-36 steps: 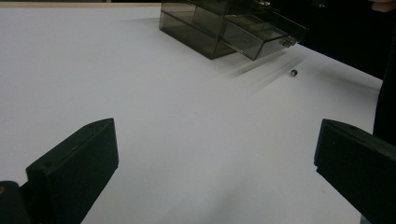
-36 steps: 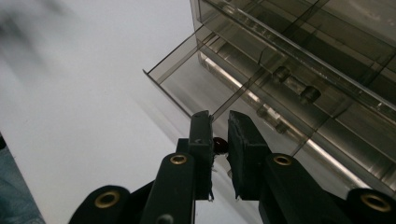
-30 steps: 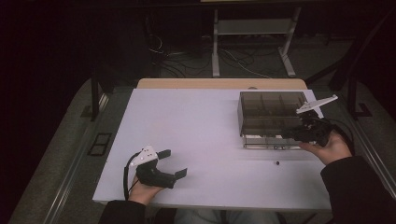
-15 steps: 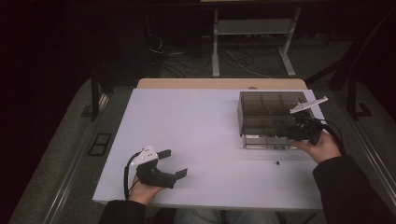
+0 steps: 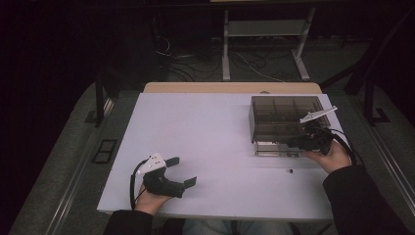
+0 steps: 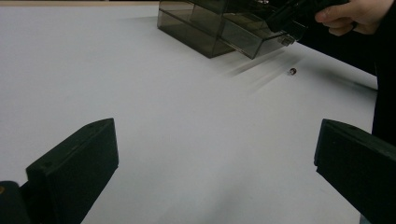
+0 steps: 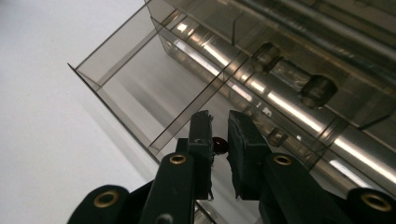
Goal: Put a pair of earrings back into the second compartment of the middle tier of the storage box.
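Observation:
A smoky see-through drawer box [image 5: 279,117] stands at the table's right, with a low drawer [image 7: 140,88] pulled out toward me. My right gripper [image 5: 294,144] is at that drawer's front. In the right gripper view its jaws [image 7: 219,128] are shut on a small dark red bead [image 7: 220,144], just above the drawer's divided compartments. Another small dark bead [image 5: 290,171] lies loose on the table in front of the box, also seen from the left gripper [image 6: 293,71]. My left gripper [image 5: 183,170] rests near the front left edge, open and holding nothing [image 6: 215,140].
The white table [image 5: 205,132] has a wooden strip along its far edge. Behind it stand a metal frame's legs [image 5: 264,44] and cables on the dark floor. A person's sleeve [image 5: 362,200] covers the front right corner.
My right gripper has shifted a little left, closer onto the open drawer. The left gripper has stayed put.

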The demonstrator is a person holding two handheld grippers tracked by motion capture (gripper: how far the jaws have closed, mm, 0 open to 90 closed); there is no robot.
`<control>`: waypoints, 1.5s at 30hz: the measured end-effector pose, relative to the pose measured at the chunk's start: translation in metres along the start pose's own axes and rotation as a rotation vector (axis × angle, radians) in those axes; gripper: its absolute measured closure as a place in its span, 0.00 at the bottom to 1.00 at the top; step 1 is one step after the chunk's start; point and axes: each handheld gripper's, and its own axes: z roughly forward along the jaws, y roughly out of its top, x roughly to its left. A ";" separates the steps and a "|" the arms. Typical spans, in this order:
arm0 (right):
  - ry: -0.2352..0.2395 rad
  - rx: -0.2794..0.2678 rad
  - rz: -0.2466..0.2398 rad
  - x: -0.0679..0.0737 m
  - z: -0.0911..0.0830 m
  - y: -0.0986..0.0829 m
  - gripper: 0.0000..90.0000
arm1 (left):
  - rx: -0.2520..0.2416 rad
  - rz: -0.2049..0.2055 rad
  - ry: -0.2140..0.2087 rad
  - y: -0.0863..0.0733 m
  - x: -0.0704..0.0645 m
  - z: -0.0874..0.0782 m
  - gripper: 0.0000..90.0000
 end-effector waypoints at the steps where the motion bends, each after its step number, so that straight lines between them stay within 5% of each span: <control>1: 0.001 0.002 0.002 0.001 0.001 0.000 0.83 | 0.001 0.001 0.000 0.000 0.000 0.000 0.00; 26: 0.021 -0.049 -0.020 0.015 -0.027 0.003 0.67 | 0.001 -0.001 -0.001 0.000 0.000 0.000 0.00; 30: 0.019 -0.051 -0.022 0.019 -0.036 0.004 0.58 | 0.001 -0.001 0.000 0.000 0.000 0.000 0.00; 38: 0.045 -0.058 -0.041 0.027 -0.052 0.000 0.21 | 0.002 -0.001 0.000 0.000 0.000 0.000 0.00; 45: 0.085 -0.048 -0.042 0.031 -0.060 -0.005 0.11 | 0.001 0.001 0.002 0.000 0.000 0.001 0.00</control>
